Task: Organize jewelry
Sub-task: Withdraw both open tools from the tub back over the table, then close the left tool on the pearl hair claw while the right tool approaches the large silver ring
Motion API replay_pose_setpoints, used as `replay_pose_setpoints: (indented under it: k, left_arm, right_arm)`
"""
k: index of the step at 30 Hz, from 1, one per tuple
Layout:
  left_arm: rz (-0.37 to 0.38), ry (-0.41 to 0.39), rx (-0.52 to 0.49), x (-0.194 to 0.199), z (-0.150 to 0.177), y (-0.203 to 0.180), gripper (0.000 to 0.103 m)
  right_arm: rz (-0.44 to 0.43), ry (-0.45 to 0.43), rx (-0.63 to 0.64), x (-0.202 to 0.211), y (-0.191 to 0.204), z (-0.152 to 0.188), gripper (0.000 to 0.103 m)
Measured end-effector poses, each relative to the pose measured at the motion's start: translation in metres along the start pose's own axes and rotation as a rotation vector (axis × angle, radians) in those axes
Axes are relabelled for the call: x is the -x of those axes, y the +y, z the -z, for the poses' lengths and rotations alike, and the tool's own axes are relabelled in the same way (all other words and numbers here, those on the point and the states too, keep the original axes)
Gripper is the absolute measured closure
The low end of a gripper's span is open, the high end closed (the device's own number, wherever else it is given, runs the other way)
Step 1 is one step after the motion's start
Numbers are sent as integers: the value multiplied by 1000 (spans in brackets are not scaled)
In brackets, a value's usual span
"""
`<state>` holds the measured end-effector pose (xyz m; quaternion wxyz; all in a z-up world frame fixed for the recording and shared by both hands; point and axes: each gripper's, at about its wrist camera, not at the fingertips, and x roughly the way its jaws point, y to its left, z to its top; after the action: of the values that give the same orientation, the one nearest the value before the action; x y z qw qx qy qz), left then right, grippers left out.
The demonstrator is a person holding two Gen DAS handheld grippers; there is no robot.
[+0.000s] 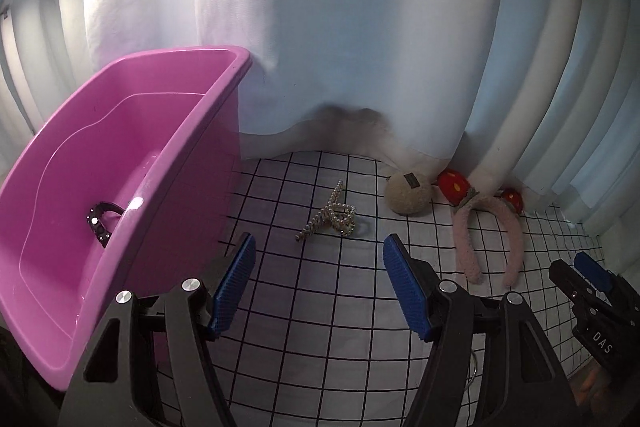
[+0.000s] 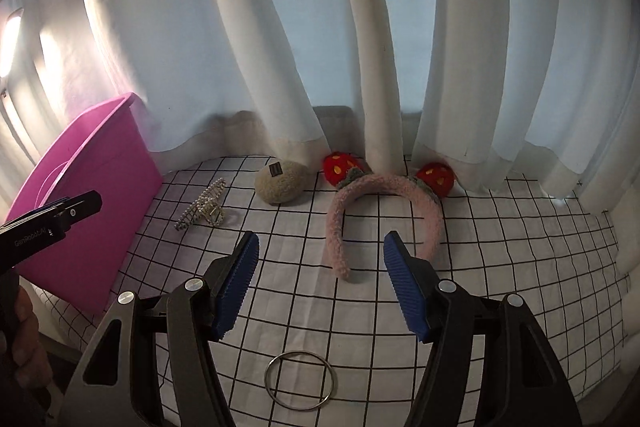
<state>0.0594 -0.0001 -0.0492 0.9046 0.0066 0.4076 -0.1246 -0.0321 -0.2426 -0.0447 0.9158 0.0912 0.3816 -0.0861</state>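
The sorting had started but was far from finished. One piece, a black studded band curved like a bracelet or small hair hoop (image 1: 98, 223), already lay on the floor of the glossy pink plastic tub (image 1: 168, 143) standing at the left of the bench (image 1: 320, 307), which was covered by a white cloth printed with a black grid.

Four pieces were outside the tub:
- A pearl-set metal claw hair clip (image 1: 330, 217) lay on the cloth just beside the tub's right wall.
- A beige fluffy oval clip with a small dark label (image 1: 408, 193) sat further back, near the hem of the white curtain (image 1: 360, 27).
- A pink plush headband with two red strawberry ears (image 2: 384, 203) lay flat with its ears touching the curtain hem.
- A plain thin metal bangle (image 2: 300, 381) lay nearest, low in the right wrist view.

The left hand-held gripper (image 1: 318, 271) hung released above the cloth with nothing between its blue ribbed pads, pointed roughly toward the pearl clip. The right hand-held gripper (image 2: 320, 267) was likewise released and empty, the headband's open ends ahead of it and the bangle below.

By my reckoning about one item in five was stowed.
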Motion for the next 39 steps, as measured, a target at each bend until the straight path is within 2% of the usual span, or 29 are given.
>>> replay_pose_setpoints:
  k: [4, 11, 16, 21, 27, 39]
  left_arm:
    - [-7, 38, -18, -26, 12, -3, 38]
    - [-12, 84, -53, -61, 28, -2, 38]
    - [-17, 92, -82, -84, 34, -2, 38]
    - [-23, 94, -96, -105, 34, 0, 38]
    - [-29, 102, -114, -130, 32, 2, 38]
    - [-33, 128, -85, -165, 19, 4, 38]
  right_arm:
    - [8, 61, -51, -5, -14, 38, 41]
    - [-7, 205, -95, -36, -2, 100, 41]
    - [-12, 237, -96, -47, 13, 126, 41]
    - [-7, 246, -87, -60, 28, 138, 41]
    - [41, 216, -68, -66, 37, 140, 38]
    - [93, 188, -31, -76, 47, 143, 33]
